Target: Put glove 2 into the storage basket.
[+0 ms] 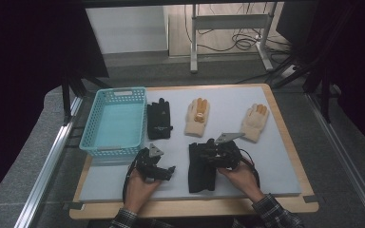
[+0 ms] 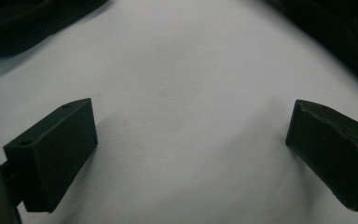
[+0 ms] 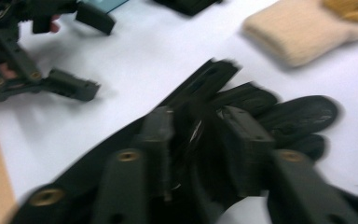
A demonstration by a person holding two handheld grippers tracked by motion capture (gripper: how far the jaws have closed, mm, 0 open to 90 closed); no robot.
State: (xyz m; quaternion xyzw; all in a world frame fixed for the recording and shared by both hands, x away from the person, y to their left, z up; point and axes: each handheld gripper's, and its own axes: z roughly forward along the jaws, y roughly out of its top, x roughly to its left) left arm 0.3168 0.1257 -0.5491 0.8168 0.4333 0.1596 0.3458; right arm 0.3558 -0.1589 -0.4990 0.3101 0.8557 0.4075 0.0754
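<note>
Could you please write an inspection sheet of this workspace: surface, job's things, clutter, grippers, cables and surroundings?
Surface: white mat on a wooden board, flat.
Job's things: near black glove lies flat under the right gripper; far black glove beside the blue basket, which holds nothing; two cream gloves farther back.
Clutter: nothing seen.
Grippers: left gripper open over bare mat; right gripper with its jaws closed on the near black glove.
Cables: a black one loops from the left gripper; more lie on the floor.
Surroundings: metal frame legs behind the table, dark curtains at the sides.
</note>
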